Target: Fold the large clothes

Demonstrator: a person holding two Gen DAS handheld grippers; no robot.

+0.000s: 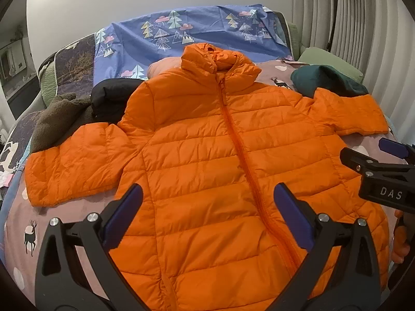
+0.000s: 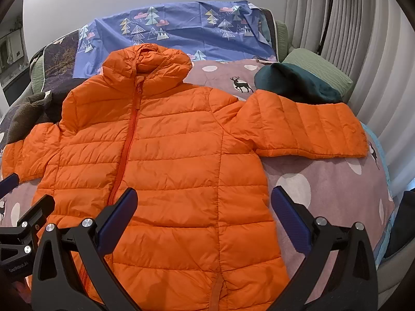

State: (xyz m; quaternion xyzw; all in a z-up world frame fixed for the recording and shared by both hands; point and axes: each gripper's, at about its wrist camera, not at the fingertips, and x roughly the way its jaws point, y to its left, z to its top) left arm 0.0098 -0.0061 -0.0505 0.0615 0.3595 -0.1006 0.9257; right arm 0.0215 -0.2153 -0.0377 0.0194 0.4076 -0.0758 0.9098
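Note:
An orange quilted hooded jacket (image 1: 207, 142) lies flat and zipped on the bed, front up, both sleeves spread out sideways; it also shows in the right wrist view (image 2: 160, 155). My left gripper (image 1: 207, 202) is open and empty, held above the jacket's lower left half. My right gripper (image 2: 205, 207) is open and empty, above the jacket's lower right half near its side edge. The right gripper also shows at the right edge of the left wrist view (image 1: 376, 165). The left gripper shows at the left edge of the right wrist view (image 2: 20, 207).
The bed has a mauve deer-print cover (image 2: 324, 194) and a blue tree-print sheet (image 1: 194, 31) at the back. A dark teal garment (image 2: 298, 85), a green pillow (image 2: 319, 67), a brown fleece (image 1: 57, 121) and a black garment (image 1: 111, 98) lie around the jacket. Curtains (image 2: 376, 51) hang at right.

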